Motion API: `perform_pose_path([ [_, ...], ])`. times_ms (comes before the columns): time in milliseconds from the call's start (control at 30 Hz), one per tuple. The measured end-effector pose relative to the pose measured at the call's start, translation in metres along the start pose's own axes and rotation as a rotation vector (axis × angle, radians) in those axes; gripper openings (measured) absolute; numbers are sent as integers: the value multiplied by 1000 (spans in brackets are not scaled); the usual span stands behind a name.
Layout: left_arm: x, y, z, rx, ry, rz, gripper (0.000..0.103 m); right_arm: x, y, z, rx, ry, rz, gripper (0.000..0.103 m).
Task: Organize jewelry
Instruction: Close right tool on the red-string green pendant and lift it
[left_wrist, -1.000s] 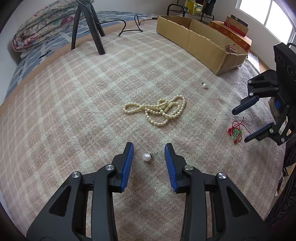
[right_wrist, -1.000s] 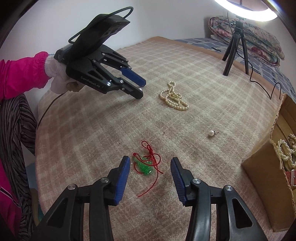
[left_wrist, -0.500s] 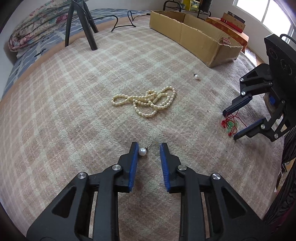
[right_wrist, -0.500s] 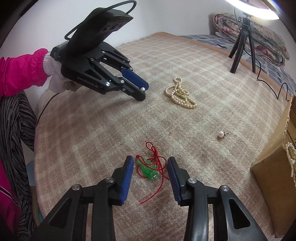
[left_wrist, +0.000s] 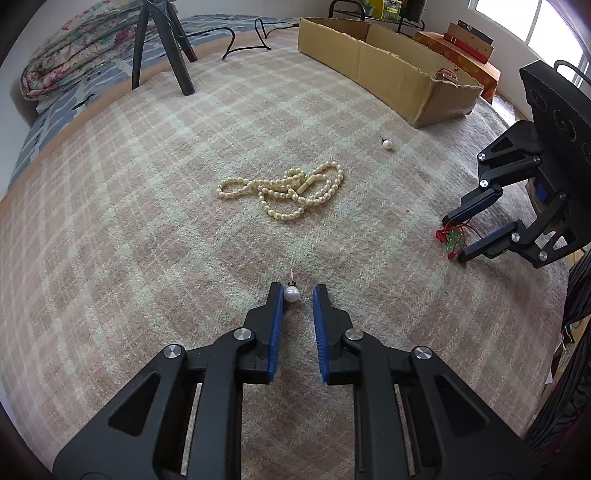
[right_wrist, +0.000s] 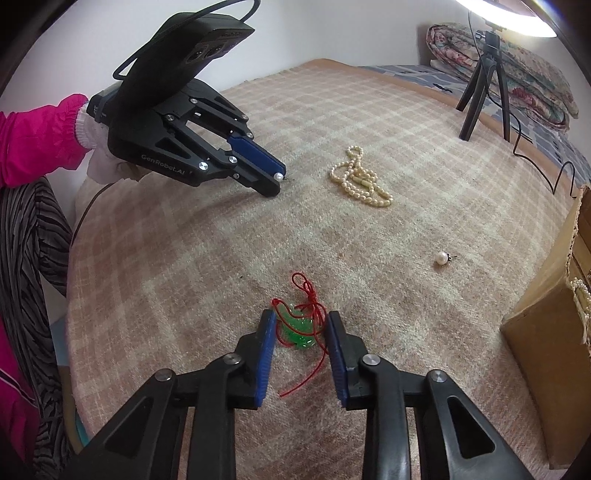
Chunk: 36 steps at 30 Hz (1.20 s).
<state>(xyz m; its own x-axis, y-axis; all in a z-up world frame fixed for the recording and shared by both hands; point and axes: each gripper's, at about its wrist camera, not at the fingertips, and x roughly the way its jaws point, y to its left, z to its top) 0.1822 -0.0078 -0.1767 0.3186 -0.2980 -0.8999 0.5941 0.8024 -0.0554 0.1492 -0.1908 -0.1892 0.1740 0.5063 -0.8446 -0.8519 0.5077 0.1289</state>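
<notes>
Blue pads: the left gripper (left_wrist: 298, 295) has its padded fingers either side of a pearl earring (left_wrist: 291, 294); the pearl touches the left pad, a gap remains at the right one, so it is parted, not yet clenched.
Red cord: the green pendant (right_wrist: 300, 326) with its red cord lies between the fingers of the right gripper (right_wrist: 300, 323), which is released and straddles it without pinching.
Surface: both pieces lie on the checked blanket (left_wrist: 147, 206), near the person.
Other jewelry: a pearl necklace (left_wrist: 284, 195) sits mid-blanket; a second pearl earring (left_wrist: 387, 144) lies farther right, near the cardboard box (left_wrist: 391, 70).
Step in hand: both tools seem poised at the grasping stage, one item each.
Next move: probably squeeze both tools; the earring is small and round, so the left needs a centred, gentle squeeze or it may pop out.
After that: likely a carry to the box at the far right.
</notes>
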Motion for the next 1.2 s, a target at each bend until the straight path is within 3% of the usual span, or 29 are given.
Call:
perform_pose_path([
  [200,-1,-3,-1,-5,-2,7,7,1,4,0,-9,9,-28,19],
  [700,-15,-13,-9,-21,-25,49,7,-14,19,1,-51,-1,-90,18],
  [1200,-60,-27,1,-66,-134,57,7,-58,33,14,-53,-86,-176,18],
])
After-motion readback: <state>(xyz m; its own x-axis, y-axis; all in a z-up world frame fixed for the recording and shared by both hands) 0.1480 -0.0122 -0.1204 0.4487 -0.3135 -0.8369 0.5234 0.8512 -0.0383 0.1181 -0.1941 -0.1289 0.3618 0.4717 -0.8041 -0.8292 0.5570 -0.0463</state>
